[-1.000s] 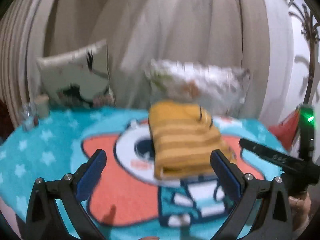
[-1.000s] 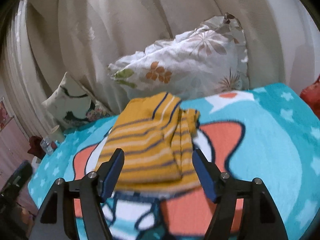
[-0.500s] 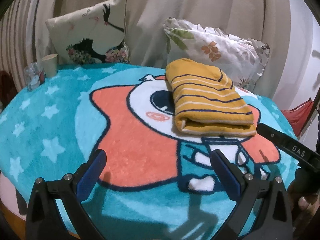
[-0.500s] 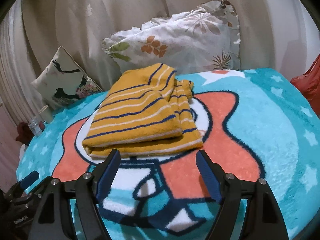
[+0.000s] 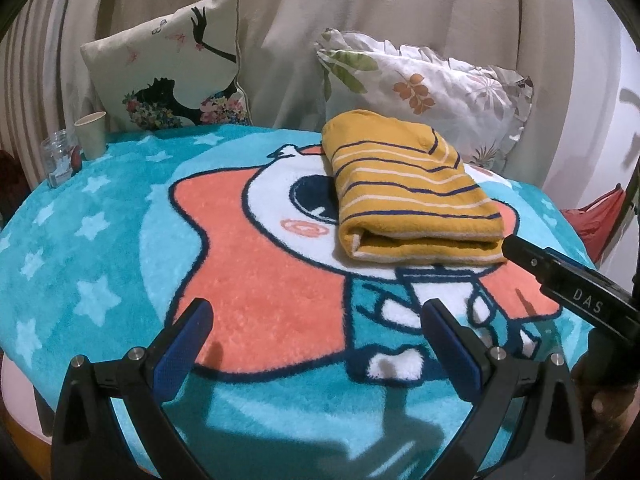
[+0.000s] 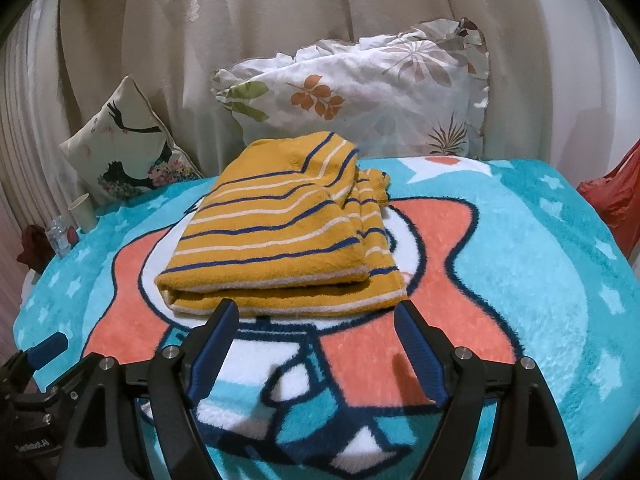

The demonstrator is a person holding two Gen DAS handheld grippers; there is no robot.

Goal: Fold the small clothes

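A folded mustard-yellow garment (image 5: 408, 196) (image 6: 276, 236) with navy and white stripes lies on the cartoon blanket (image 5: 120, 216) (image 6: 540, 264). My left gripper (image 5: 316, 320) hovers open over the blanket, well in front and to the left of the garment, with nothing between its fingers. My right gripper (image 6: 316, 320) sits just in front of the garment's near folded edge. Its jaws are opening and hold nothing. One right gripper finger (image 5: 560, 280) reaches in from the right in the left wrist view, its tip close to the garment's near right corner.
A floral pillow (image 5: 432, 88) (image 6: 368, 88) and a silhouette-print cushion (image 5: 172, 76) (image 6: 124, 148) lean on the curtain behind. A paper cup (image 5: 91, 134) and a glass jar (image 5: 59, 158) stand at the blanket's far left edge. A red bag (image 6: 620, 196) lies at the right.
Both grippers have drawn back and down from the garment, which now lies folded and free on the blanket. The right jaws stand a little wider.
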